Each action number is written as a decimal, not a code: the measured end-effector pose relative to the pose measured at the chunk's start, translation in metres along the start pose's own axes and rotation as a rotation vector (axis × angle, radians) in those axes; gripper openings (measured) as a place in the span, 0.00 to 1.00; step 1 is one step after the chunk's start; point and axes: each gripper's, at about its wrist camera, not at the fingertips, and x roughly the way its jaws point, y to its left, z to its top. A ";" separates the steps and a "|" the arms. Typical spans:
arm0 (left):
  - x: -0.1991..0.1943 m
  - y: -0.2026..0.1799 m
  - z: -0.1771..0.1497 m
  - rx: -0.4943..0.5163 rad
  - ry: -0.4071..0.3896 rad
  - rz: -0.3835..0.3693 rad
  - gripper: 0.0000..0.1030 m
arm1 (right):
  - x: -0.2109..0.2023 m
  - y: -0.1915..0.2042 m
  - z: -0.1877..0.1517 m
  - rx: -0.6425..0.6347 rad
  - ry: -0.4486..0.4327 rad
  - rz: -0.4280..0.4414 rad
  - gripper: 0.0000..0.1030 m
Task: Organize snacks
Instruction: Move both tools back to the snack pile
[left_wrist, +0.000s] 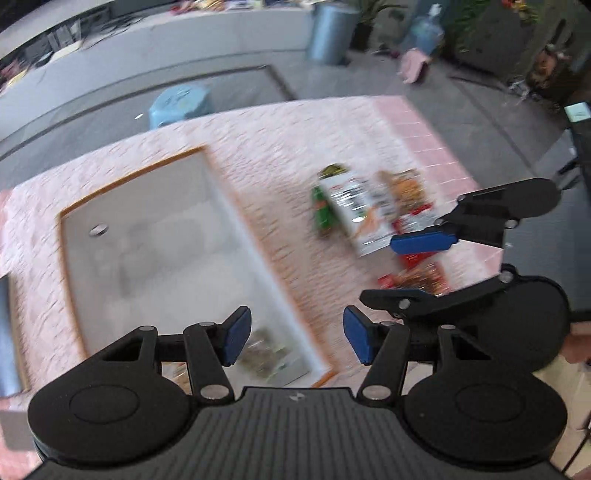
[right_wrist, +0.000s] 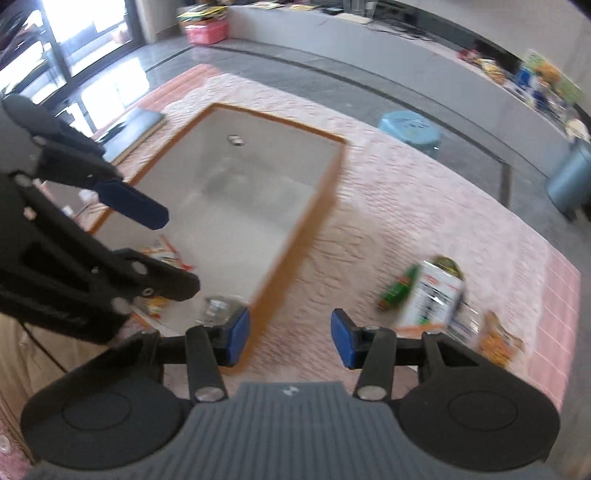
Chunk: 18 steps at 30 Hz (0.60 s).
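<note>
Both grippers hang above the pink-clothed tabletop (left_wrist: 258, 155), and both sets of jaws stand open with nothing between them. The left gripper (left_wrist: 297, 341) sits over the near end of the white bin with the orange rim (left_wrist: 133, 173), where a few packets (left_wrist: 266, 360) already lie on the bottom. The right gripper (right_wrist: 290, 341) hovers over the cloth beside the bin's corner, with the loose pile off to its right: a white snack pouch (right_wrist: 430, 299) lying across a green packet (right_wrist: 399, 286), and an orange-printed bag (right_wrist: 496, 341) just beyond.

The views are smeared, so details on the wrappers cannot be read. My guess is the next pick is from that pile. The white pouch lies on top, so it should go first; coming down on a free edge, jaws wide, would avoid dragging the green packet along. These wrappers are probably slippery and soft, so a firm close near a seam seems wiser than pinching the puffy middle.
</note>
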 end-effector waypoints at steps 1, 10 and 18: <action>0.003 -0.007 0.002 0.010 -0.007 -0.018 0.66 | -0.003 -0.010 -0.004 0.017 0.001 -0.013 0.46; 0.065 -0.069 0.023 0.095 -0.007 -0.136 0.66 | -0.003 -0.103 -0.066 0.209 0.063 -0.143 0.55; 0.130 -0.075 0.049 -0.049 0.014 -0.112 0.75 | 0.027 -0.181 -0.110 0.441 0.123 -0.180 0.69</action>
